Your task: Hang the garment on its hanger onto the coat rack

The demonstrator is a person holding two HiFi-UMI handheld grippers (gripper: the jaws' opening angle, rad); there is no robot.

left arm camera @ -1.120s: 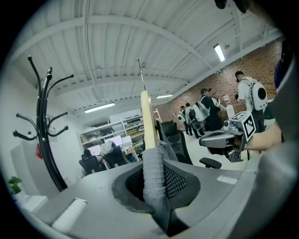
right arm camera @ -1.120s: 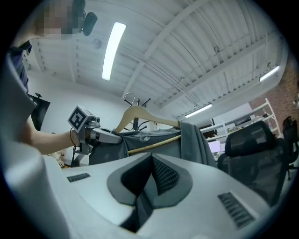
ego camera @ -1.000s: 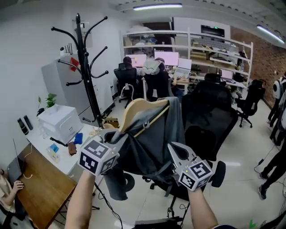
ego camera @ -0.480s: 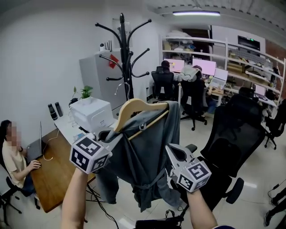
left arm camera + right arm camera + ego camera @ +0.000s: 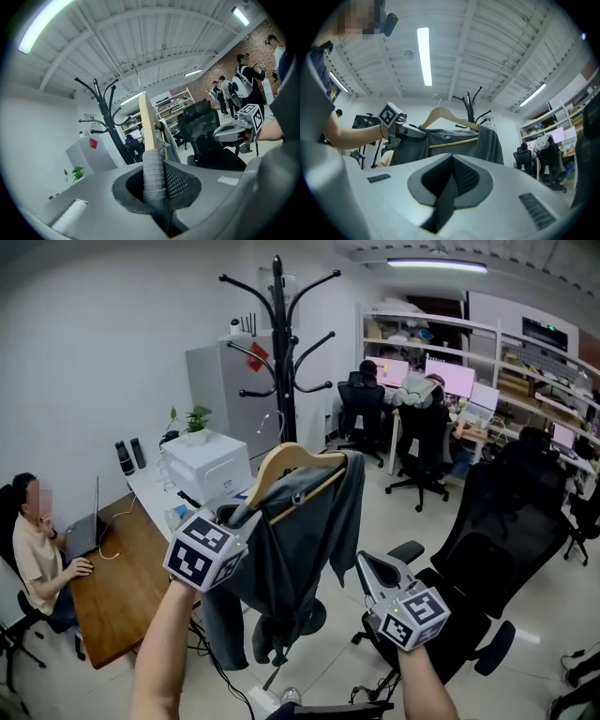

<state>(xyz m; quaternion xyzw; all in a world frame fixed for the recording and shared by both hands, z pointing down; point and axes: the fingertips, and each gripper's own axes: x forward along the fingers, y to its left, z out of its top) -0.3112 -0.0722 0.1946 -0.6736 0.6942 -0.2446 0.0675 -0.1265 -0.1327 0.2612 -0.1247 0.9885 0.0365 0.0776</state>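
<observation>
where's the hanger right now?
Head view, centre: the wooden hanger, garment draped on it, is held by its left end in the left gripper, short of the coat rack, not hooked.

Grey garment (image 5: 302,545), tan hanger (image 5: 284,463), black rack (image 5: 280,352)

Dark grey fabric garment (image 5: 305,540) draped slack over pale wooden hanger (image 5: 286,461), hanger tilted, its fabric-covered lower end clamped in left gripper (image 5: 232,518), tall black metal coat rack (image 5: 279,352) upright behind, apart
</observation>
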